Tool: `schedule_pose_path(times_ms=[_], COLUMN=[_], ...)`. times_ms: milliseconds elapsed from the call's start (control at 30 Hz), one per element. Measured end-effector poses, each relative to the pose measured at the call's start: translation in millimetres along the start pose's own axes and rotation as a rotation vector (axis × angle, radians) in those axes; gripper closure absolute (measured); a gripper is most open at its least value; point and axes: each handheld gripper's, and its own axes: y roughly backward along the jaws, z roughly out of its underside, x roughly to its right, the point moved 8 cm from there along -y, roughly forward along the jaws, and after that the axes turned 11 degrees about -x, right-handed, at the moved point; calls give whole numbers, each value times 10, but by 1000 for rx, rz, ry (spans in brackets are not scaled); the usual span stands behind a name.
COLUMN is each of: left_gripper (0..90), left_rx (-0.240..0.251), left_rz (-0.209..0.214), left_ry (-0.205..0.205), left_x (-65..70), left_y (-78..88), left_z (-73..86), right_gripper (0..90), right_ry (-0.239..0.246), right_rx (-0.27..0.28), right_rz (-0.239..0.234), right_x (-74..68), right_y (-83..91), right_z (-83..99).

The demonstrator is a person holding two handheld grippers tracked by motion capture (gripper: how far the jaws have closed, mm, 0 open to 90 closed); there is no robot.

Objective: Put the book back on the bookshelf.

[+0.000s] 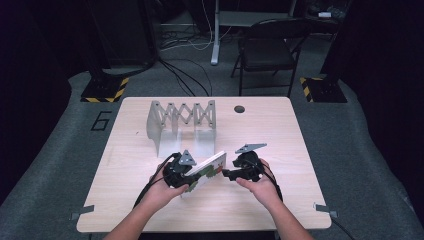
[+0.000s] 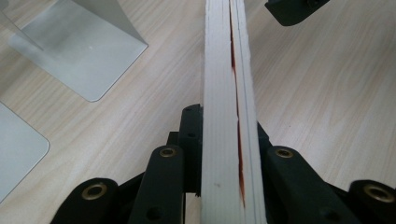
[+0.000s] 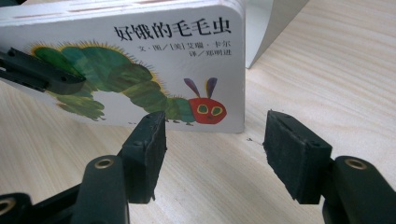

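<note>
Holding a board book (image 1: 207, 170) on edge with my left gripper (image 1: 181, 172): in the left gripper view the jaws are clamped on both faces of the book (image 2: 229, 116), pads pressed flat against the covers, page block running straight away from the camera with a thin red line between the leaves. In the high view the book sits near the front middle of the table (image 1: 280, 130), tilted, between my two hands, its far corner pointing toward the right gripper (image 1: 231, 174).

My right gripper (image 3: 212, 154) is released: both pads stand apart with bare wood between them, nothing gripped. In the right gripper view the book's front cover (image 3: 140, 65) faces me, showing a green caterpillar with a red head and a title in Chinese characters. The book's lower edge looks to rest on the tabletop, though the contact line is partly hidden behind my left pad (image 3: 147, 149), so I cannot be sure. One dark jaw of the left gripper (image 3: 42, 72) crosses the cover at the left.

An expandable metal rack (image 1: 182, 120) stands behind the book, toward the far side of the table; its base plates (image 2: 79, 42) lie just beside the book in the left gripper view.
</note>
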Motion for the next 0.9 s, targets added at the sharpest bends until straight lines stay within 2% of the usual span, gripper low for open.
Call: schedule_pose_path(times_ms=[333,467,733,900], left_gripper=[759,759,760,760], left_rx=[-2,1,0,-2], left_rz=[2,0,-6,7], left_ry=[-8,-10,-20,-8], left_x=[5,20,22,26], left_y=[3,0,19,66], left_z=[2,0,-12,-20], right_gripper=[389,389,389,389], right_ry=[-19,-8,-16,-21], right_rx=[15,12,9,9], right_rz=[2,3,5,7], right_x=[49,52,58,73], right_y=[-1,-4,-2,-3], right_z=[24,30,37,42])
